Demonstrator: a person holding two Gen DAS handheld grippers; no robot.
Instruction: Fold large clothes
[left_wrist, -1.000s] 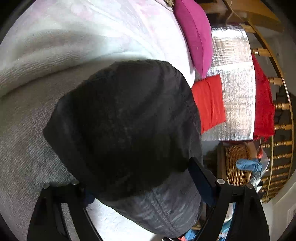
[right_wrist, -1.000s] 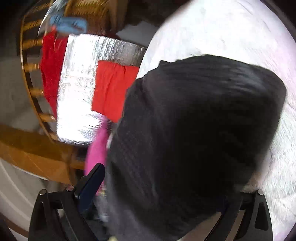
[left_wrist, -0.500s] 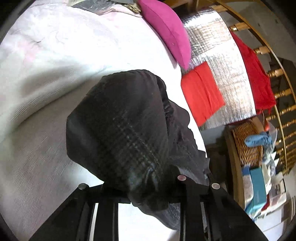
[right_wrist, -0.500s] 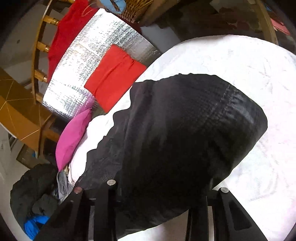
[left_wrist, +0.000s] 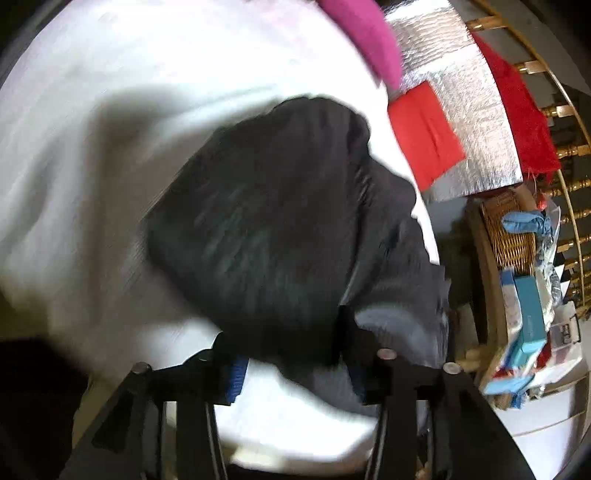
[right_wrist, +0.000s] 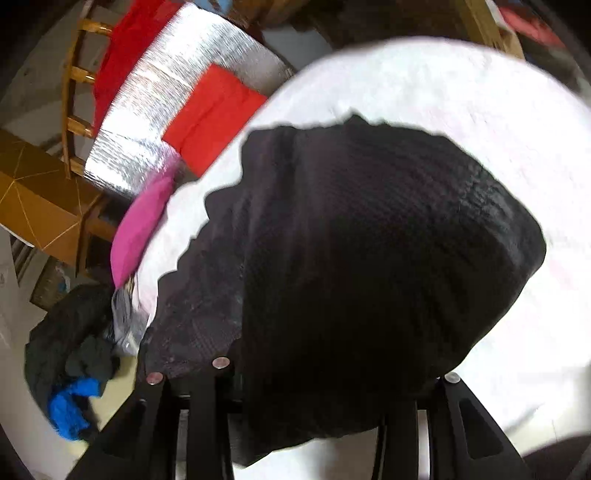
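Left wrist view shows your left gripper (left_wrist: 295, 369) with its jaws opening and the edge of the black garment (left_wrist: 273, 229) between them; whether the pads bite is unclear through the blur. The garment lies bunched on the white bedspread (left_wrist: 110, 110). Your right gripper (right_wrist: 314, 384) is opening too, fabric draped over its fingers, grip unclear. A pink pillow (right_wrist: 144, 225) lies beside
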